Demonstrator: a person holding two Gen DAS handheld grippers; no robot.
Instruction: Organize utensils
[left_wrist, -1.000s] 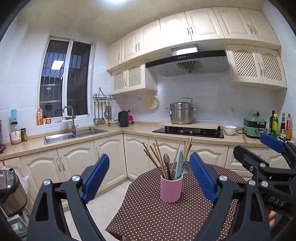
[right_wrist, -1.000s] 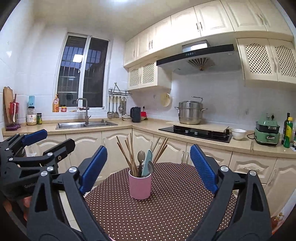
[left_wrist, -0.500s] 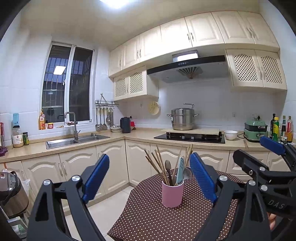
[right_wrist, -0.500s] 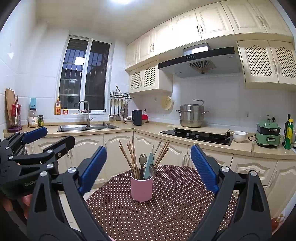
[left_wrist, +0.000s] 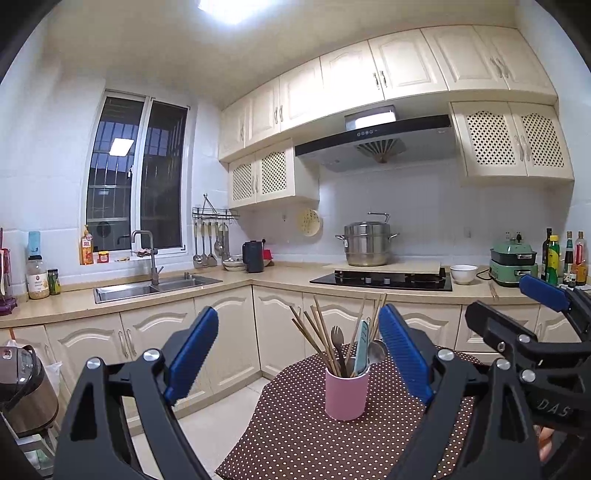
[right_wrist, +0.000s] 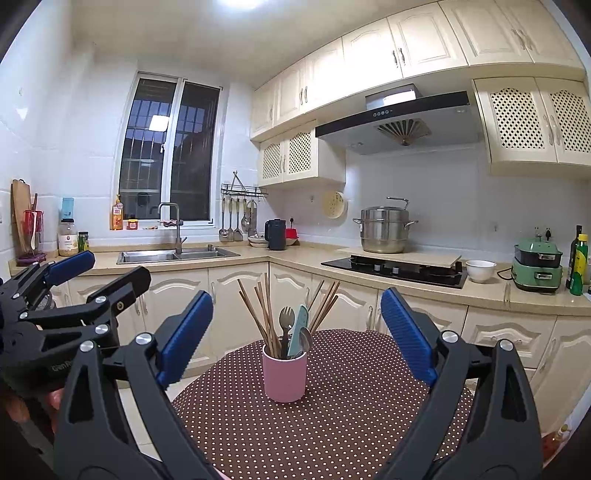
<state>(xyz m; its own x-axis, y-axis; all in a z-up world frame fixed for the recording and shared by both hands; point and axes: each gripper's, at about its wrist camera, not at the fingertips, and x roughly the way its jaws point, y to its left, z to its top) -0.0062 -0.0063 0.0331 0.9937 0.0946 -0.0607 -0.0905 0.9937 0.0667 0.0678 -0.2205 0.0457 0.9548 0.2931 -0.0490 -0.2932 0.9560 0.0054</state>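
A: Going left to right from the left wrist, what do you get?

B: A rice cooker (left_wrist: 22, 387) at the far left edge, seen only from this side. Then the sink (left_wrist: 155, 286), and the left gripper (left_wrist: 297, 354) with its blue pads spread wide, nothing between them. The pink cup (left_wrist: 346, 392) stands upright on the polka-dot tablecloth (left_wrist: 295, 435), partly behind the right pad. At the far right the right gripper (left_wrist: 517, 306) pokes in, jaws apart.

A: And from the right wrist?

B: At the left edge a cutting board (right_wrist: 19, 214) leans on the wall, which the other view misses. The left gripper (right_wrist: 107, 275) shows side-on at the left, jaws apart. The right gripper (right_wrist: 297, 328) is also spread wide and empty, with the pink cup (right_wrist: 284, 374) centred in the gap, near the table's middle.

A: How do the utensils sit?

B: All stand handle-down, long axes near vertical. The wooden chopsticks (right_wrist: 258, 314) fan out, some leaning left, some right. A dark fork (right_wrist: 286, 325) points tines up, beside a pale green utensil (right_wrist: 298, 330) and a metal spoon (right_wrist: 306, 338) with its bowl up.
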